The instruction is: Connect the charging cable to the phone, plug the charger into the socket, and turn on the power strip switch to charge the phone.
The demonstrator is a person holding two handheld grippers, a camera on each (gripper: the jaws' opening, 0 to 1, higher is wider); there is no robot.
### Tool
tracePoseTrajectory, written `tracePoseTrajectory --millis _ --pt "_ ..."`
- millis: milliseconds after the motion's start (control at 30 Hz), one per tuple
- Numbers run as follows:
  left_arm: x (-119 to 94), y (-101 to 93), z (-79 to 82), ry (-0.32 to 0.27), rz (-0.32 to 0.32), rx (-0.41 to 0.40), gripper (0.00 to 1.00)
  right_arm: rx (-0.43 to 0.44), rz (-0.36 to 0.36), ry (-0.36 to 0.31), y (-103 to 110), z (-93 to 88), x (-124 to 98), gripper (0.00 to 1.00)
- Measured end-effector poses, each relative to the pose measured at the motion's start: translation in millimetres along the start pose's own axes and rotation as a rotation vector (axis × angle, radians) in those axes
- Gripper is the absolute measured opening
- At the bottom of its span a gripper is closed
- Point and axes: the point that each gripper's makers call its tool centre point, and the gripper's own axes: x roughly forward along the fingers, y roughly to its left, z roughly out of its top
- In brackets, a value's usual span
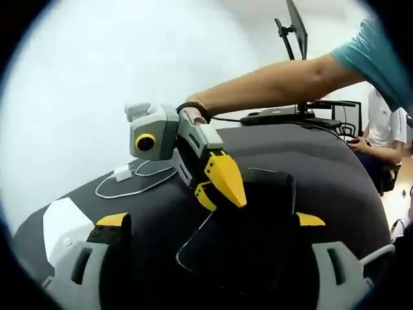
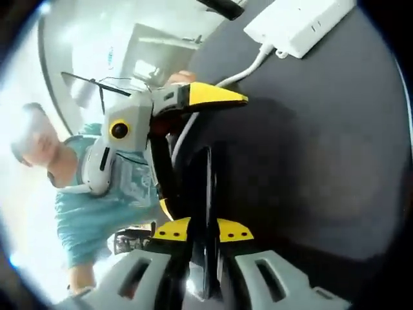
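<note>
A black phone (image 1: 258, 213) is lifted above the dark table (image 1: 322, 168), between my left gripper's (image 1: 211, 221) wide-apart jaws, which do not touch it. My right gripper (image 1: 226, 205) reaches in from the upper left of that view and clamps the phone's near edge. In the right gripper view the phone (image 2: 208, 187) stands edge-on, with my right gripper (image 2: 203, 229) shut on it. One yellow finger (image 2: 206, 95) of the left gripper points past its top. A white charger (image 1: 121, 173) with its looped cable (image 1: 139, 188) lies on the table behind. The white power strip (image 1: 64, 226) sits at the left.
The power strip (image 2: 300, 22) and its cord (image 2: 248, 64) lie at the table's far end in the right gripper view. A monitor on an arm (image 1: 295, 29) and a dark device (image 1: 284, 116) stand at the back. A seated person (image 1: 384, 129) is at the right.
</note>
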Motion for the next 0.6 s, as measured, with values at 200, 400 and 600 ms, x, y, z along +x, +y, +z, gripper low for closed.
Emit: tracePoseTrajectory --millis 200,400,600 --pt "-2.9 0.0 -1.5 -0.006 0.015 -0.023 0.96 0.086 0.02 -0.086 -6.0 5.7 -10.6 0.09" --pt "-3.5 0.3 0.9 0.0 0.026 -0.016 0.96 0.078 0.027 -0.238 14.3 6.9 -12.4 0.06" --pt "-7.3 -4.0 4.3 -0.004 0.027 -0.004 0.96 0.084 -0.002 -0.301 26.6 2.9 -8.3 0.05"
